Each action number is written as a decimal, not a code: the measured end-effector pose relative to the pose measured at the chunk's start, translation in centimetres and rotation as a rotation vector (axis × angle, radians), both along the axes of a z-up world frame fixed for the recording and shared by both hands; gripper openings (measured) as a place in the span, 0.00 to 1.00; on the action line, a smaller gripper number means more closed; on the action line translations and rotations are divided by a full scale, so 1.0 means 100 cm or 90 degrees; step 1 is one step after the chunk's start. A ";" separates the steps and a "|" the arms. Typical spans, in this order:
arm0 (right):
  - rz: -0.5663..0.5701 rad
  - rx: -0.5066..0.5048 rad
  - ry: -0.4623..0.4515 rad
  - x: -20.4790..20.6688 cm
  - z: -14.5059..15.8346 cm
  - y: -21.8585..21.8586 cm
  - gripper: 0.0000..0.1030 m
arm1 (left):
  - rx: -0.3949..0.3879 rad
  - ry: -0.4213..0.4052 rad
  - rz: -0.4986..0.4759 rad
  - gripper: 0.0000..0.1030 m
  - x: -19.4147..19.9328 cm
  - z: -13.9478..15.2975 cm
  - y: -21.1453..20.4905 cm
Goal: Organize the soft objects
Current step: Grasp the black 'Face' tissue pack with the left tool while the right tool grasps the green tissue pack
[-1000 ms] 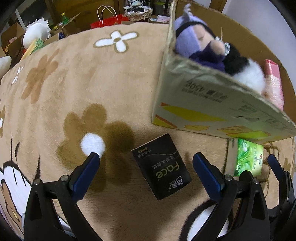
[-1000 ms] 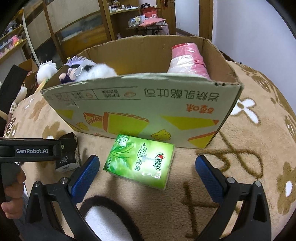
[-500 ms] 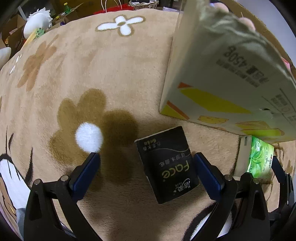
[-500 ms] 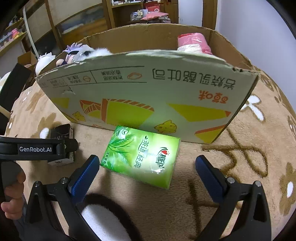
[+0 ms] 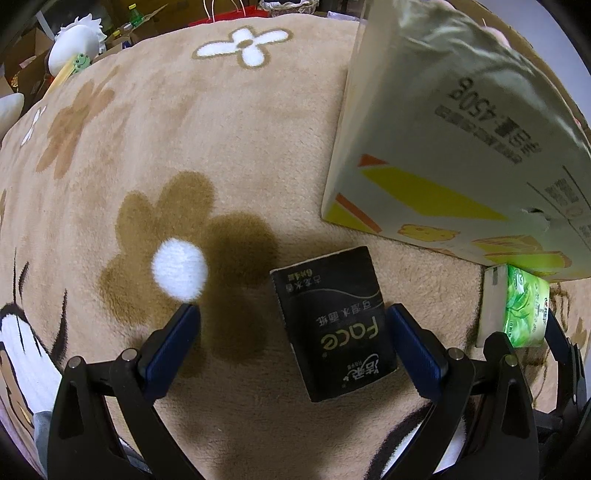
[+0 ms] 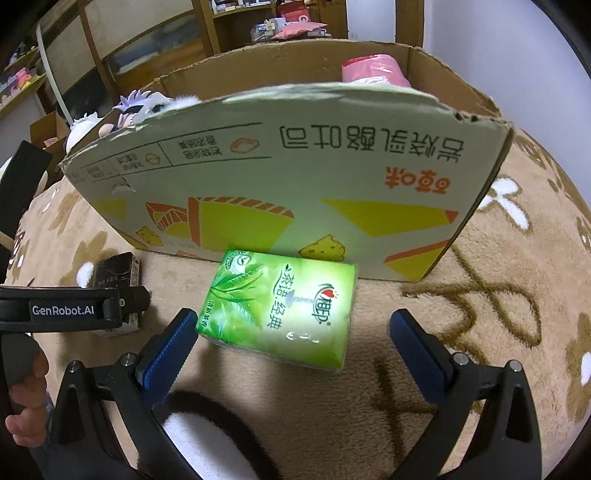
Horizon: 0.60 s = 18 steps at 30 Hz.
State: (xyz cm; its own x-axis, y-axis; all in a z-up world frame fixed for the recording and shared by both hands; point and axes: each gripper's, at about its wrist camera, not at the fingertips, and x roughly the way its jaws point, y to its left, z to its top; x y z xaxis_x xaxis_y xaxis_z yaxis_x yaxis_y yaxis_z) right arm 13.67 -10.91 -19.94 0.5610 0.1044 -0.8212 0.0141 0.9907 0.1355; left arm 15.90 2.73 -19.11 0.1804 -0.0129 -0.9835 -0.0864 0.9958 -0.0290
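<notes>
A black tissue pack [image 5: 334, 325] lies flat on the tan flower rug in front of a cardboard box [image 5: 454, 147]. My left gripper [image 5: 291, 345] is open and low over the rug, its right finger beside the pack's right edge. A green tissue pack [image 6: 280, 306] lies against the box front [image 6: 295, 177]; it also shows in the left wrist view [image 5: 524, 310]. My right gripper [image 6: 291, 347] is open, its fingers on either side of the green pack's near end, not touching. In the box, a purple-haired plush doll [image 6: 142, 107] and a pink pack [image 6: 373, 68] show above the rim.
The left gripper's body [image 6: 66, 308] and the hand holding it [image 6: 22, 402] are at the left of the right wrist view, over the black pack [image 6: 116, 275]. A white plush [image 5: 75, 38] and cartons lie beyond the rug. Shelves [image 6: 258, 26] stand behind the box.
Both grippers have moved down and forward: the black pack and the green pack are now closer and between the fingers. The box rim now hides most of its contents. Both stay open.
</notes>
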 end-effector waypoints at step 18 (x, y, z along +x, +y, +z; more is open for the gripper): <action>-0.004 0.004 0.015 -0.021 0.001 -0.022 0.78 | 0.035 -0.019 -0.013 0.45 -0.013 0.015 -0.009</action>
State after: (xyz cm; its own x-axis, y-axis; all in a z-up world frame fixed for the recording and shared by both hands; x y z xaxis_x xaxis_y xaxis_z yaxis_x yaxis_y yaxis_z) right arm 11.52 -13.14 -19.84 0.5417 0.1062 -0.8338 0.0235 0.9897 0.1413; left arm 14.62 1.83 -17.60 0.2102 0.0375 -0.9769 -0.0666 0.9975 0.0239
